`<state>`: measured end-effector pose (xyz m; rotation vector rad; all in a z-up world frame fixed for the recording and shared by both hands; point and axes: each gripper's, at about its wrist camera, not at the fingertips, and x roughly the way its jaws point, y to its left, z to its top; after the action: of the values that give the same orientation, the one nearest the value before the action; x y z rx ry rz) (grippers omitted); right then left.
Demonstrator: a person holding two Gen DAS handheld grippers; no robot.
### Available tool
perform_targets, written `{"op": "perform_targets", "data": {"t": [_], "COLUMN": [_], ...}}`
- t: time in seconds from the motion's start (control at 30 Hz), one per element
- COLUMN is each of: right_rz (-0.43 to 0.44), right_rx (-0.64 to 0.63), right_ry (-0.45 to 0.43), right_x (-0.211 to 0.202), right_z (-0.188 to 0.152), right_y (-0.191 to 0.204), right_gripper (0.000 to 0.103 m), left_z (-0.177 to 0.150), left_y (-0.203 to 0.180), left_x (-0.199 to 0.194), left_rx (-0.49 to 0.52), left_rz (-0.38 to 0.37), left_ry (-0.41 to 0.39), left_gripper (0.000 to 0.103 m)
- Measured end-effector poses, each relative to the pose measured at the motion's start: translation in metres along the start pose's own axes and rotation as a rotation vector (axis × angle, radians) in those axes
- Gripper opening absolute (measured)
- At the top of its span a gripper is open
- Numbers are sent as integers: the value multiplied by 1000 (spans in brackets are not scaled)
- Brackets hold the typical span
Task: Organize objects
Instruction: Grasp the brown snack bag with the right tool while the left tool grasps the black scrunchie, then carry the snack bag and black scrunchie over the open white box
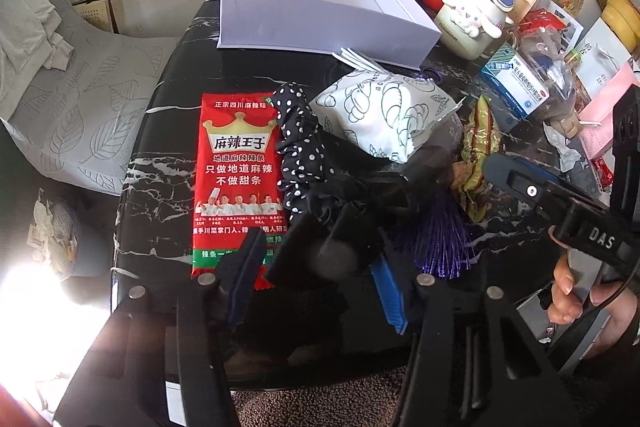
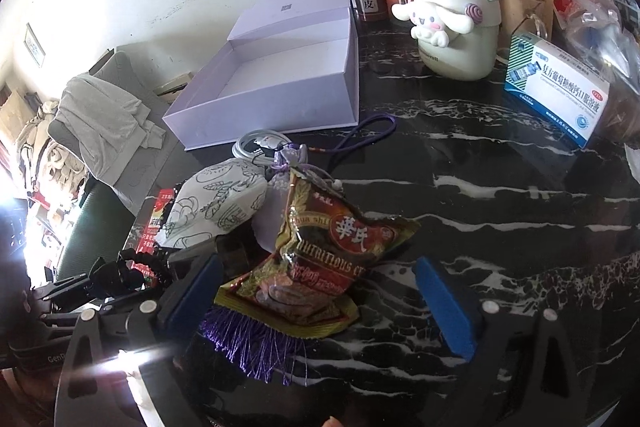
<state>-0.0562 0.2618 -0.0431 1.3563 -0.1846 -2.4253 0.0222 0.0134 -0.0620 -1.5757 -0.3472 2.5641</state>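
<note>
Straddling a black object (image 1: 320, 239) beside the polka-dot scrunchie (image 1: 298, 151) on the black marble table (image 1: 160, 171): left gripper (image 1: 316, 267), half-spread; contact unclear. Gaping wide around the brown snack packet (image 2: 316, 267), pads apart from it: right gripper (image 2: 320, 303).

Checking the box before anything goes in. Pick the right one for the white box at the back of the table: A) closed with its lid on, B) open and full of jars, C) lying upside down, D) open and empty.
D: the white box has its lid folded back and shows only a bare floor inside.
</note>
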Motion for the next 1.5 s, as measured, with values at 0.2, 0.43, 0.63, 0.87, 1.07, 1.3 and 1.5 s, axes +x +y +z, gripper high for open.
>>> {"op": "perform_targets", "data": {"t": [0.2, 0.43, 0.63, 0.87, 1.07, 1.3, 1.5], "right_rz": [97, 149, 151, 149, 147, 163, 167], "right_rx": [65, 66, 60, 22, -34, -103, -161], "right_ry": [54, 36, 20, -2, -28, -51, -80], "right_x": [19, 17, 8, -3, -22, -43, -56], "right_z": [0, -2, -3, -7, -13, -17, -9], "right_y": [-13, -16, -21, -21, -18, -12, -3], "right_gripper": [78, 56, 48, 47, 47, 47, 47], "left_z": [1, 0, 0, -3, -7, -9, -3], "left_y": [-3, -8, -14, -22, -30, -49, -66], "left_x": [3, -7, -17, -24, -28, -41, -52], "left_rx": [6, 10, 12, 24, 28, 66, 120], "left_rz": [-34, -63, -68, -60, -65, -34, -27], "left_ry": [2, -30, -55, -68, -83, -115, -139], "left_gripper": [24, 16, 16, 16, 16, 16, 16]}}
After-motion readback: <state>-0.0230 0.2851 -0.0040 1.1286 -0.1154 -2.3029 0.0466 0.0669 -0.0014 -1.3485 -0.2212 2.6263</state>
